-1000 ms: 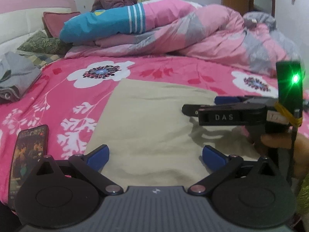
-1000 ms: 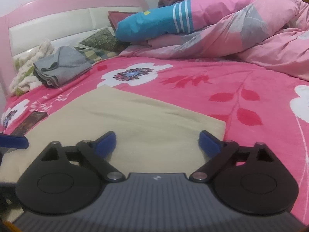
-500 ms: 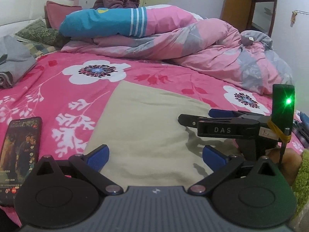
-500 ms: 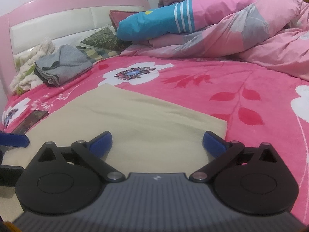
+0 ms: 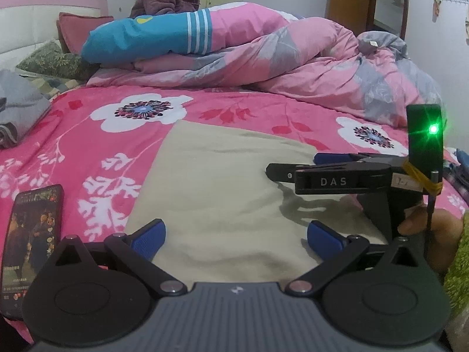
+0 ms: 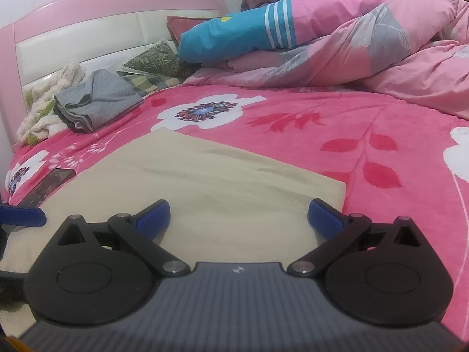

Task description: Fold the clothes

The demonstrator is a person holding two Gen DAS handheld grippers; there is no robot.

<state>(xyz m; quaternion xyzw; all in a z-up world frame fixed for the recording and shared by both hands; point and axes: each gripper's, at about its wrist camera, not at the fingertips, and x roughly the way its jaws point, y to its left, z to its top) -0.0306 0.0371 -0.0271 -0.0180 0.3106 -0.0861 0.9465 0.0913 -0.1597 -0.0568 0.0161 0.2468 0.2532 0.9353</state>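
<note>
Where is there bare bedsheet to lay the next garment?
Free: the floral sheet between the beige cloth and the pink duvet. Crowded: the headboard side, with the grey garment, pillows, and the phone.

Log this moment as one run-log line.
stage: fold clothes | beige cloth: flat on bed | left gripper: open, empty | right gripper: just opened, empty

Bedsheet (image 5: 96,135): hot pink, white flowers, red leaves. Folded cloth (image 5: 222,187) on bedsheet: plain beige. Quilt (image 5: 307,67) behind cloth: pale pink, grey patches. Pillow (image 5: 146,41) on quilt: turquoise, white stripes. Folded garment (image 6: 96,99) left of cloth: grey. Headboard (image 6: 88,17): pink, white panels.
</note>
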